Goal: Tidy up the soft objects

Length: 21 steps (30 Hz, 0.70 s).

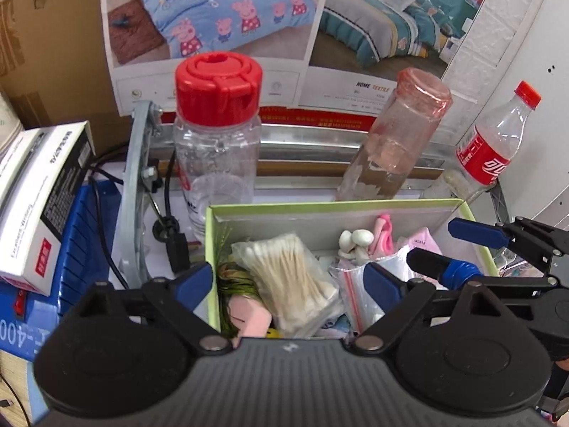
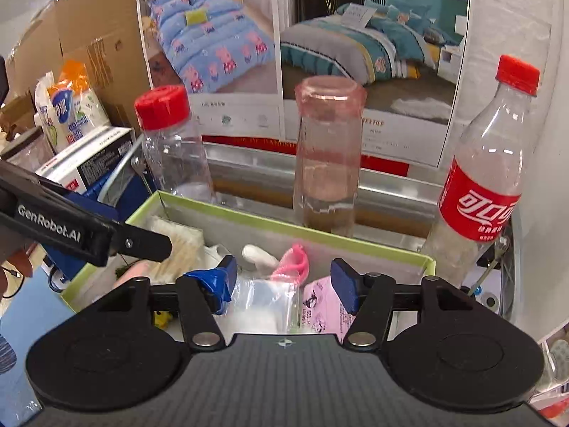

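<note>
Both claws hung over the green-rimmed box (image 1: 355, 206), jaws apart and empty: left gripper (image 1: 288, 277) above the cotton swabs (image 1: 284, 270), right gripper (image 2: 284, 281) above a zip bag (image 2: 263, 295). Beyond them stood three bottles (image 2: 327, 156) before a bedding poster (image 1: 220, 10).

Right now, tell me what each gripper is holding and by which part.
Nothing is held. The left gripper and right gripper both hang open above the green box; no pad touches the cotton swabs or the bags under them.
</note>
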{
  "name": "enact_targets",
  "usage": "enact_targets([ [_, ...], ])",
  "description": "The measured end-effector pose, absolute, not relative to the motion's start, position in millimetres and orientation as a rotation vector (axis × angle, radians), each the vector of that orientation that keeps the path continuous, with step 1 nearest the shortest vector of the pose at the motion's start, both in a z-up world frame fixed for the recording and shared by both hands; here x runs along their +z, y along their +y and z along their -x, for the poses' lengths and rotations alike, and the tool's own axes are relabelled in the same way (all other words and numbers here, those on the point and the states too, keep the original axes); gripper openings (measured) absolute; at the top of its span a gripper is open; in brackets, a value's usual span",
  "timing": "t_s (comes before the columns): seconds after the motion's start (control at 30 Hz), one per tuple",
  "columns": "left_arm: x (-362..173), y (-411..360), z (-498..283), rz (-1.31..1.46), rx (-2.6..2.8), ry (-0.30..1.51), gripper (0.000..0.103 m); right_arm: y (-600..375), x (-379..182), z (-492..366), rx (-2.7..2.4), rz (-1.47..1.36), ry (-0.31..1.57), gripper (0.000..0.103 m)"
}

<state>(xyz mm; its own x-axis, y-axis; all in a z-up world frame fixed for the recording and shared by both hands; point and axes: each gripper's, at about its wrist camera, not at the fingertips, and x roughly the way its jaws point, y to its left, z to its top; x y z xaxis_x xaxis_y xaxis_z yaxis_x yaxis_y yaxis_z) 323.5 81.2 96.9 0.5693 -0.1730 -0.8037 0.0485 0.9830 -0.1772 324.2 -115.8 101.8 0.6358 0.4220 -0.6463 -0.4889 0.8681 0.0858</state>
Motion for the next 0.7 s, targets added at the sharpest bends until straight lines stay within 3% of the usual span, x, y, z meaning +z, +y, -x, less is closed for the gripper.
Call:
enact_targets([
  [0.7,151.0,72.3,-187.9,0.086,-0.113,0.798,0.092,-134.2,160.0,-223.1,0.451,0.112,0.616,0.057],
])
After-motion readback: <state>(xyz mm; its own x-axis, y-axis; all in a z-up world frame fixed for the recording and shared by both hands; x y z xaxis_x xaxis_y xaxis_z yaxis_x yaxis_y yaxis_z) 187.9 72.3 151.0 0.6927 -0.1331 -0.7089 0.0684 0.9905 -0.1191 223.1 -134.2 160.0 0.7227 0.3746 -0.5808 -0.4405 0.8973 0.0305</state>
